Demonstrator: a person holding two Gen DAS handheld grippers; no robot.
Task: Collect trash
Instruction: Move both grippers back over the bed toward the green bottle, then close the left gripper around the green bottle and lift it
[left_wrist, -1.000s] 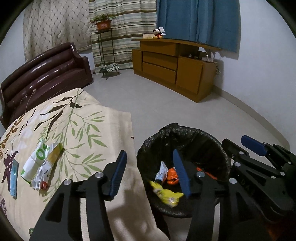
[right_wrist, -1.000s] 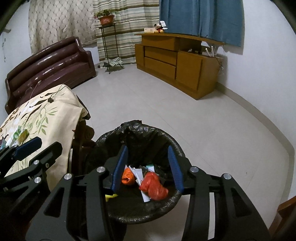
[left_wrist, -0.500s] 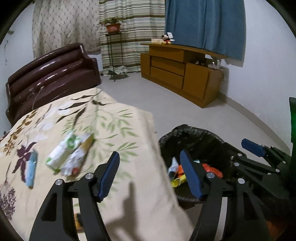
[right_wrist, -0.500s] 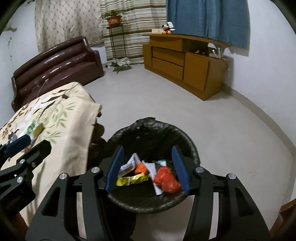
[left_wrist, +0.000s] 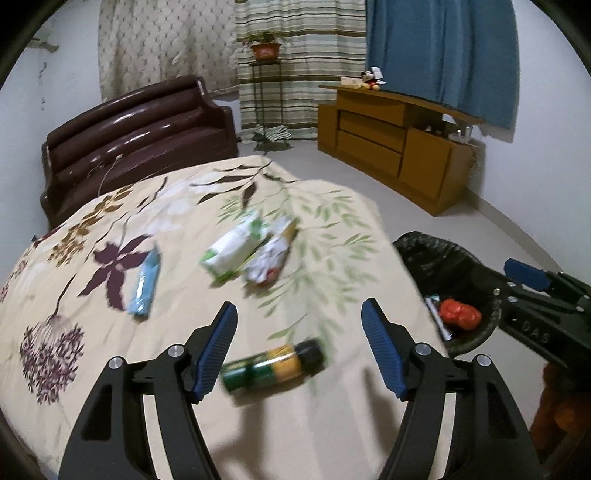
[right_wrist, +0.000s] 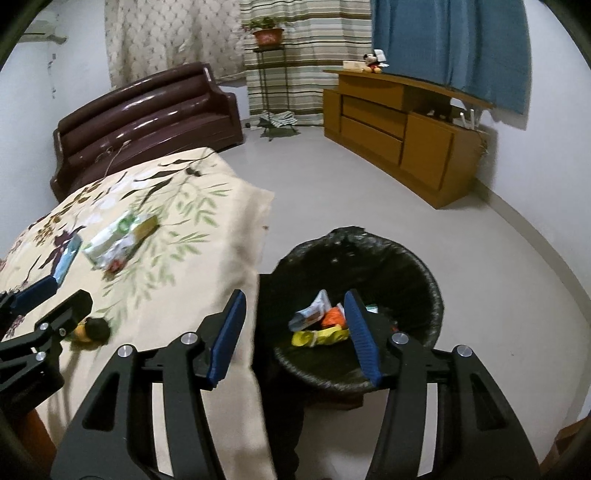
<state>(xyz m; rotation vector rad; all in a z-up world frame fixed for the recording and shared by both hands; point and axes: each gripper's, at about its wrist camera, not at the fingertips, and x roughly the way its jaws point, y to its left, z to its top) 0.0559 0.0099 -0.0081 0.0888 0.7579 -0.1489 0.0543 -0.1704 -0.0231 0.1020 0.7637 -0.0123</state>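
1. Left wrist view: the left gripper (left_wrist: 299, 332) hangs with jaws apart and empty, having just been opening, above the floral beige tabletop (left_wrist: 92, 387). Left to collect: a green-and-yellow bottle (left_wrist: 271, 366), a blue wrapper (left_wrist: 145, 286), and white-green packets (left_wrist: 251, 249).

2. Right wrist view: the right gripper (right_wrist: 295, 332), jaws apart and empty after widening, hovers by the black-lined round bin (right_wrist: 417, 266), which already holds several wrappers (right_wrist: 317, 325).

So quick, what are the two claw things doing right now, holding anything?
Left gripper: open and empty, its jaws just widened, above the small bottle on the tablecloth.
Right gripper: open and empty, jaws just widened, at the trash bin.
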